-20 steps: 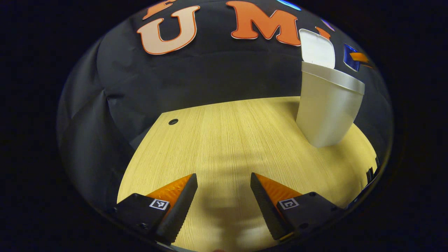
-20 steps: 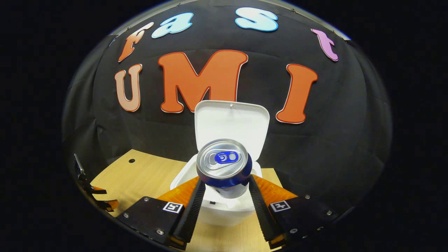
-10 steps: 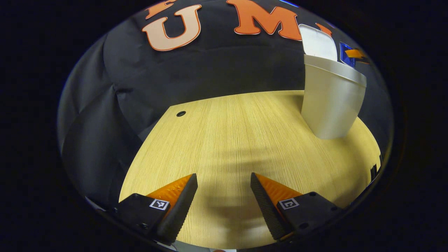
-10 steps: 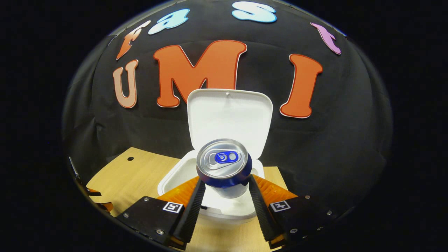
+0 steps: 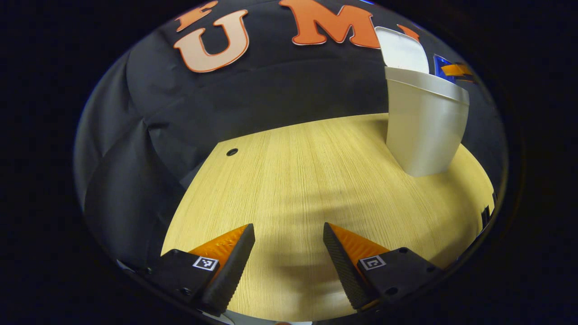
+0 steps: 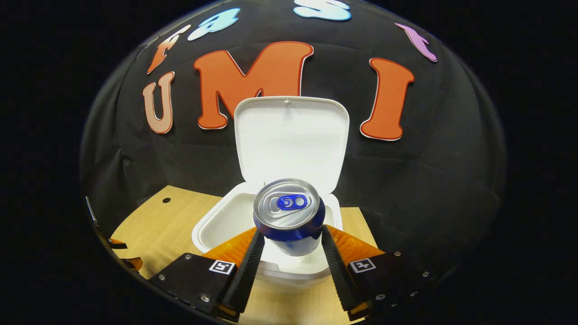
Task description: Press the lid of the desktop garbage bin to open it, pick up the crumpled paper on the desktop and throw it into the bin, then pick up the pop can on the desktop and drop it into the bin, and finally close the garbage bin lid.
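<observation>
Your left gripper (image 5: 287, 253) hangs low over the desk (image 5: 307, 180) with its fingers spread and nothing between them. Bare wood runs ahead of it to the desk's far edge, where a small round hole (image 5: 232, 152) sits near the left corner against the black cloth wall (image 5: 253, 95). To the right of that open stretch stands the garbage bin (image 5: 424, 126), near the far edge, its lid (image 5: 399, 49) tipped up behind the rim. Past the bin's rim, in the left gripper view, you can catch a sliver of the pop can and one finger of your other gripper.

In the right gripper view, the desk's left edge and the same hole (image 6: 166, 200) lie well to the left, with a bit of the left gripper at the far left rim. Your right gripper (image 6: 289, 262) has its fingers pinching the pop can (image 6: 289, 216) upright by its sides. The can sits over the front part of the bin's open mouth (image 6: 216, 225), with the lid (image 6: 291, 140) standing upright behind it. Desk shows on both sides of the bin; its right edge meets the cloth just beyond.
</observation>
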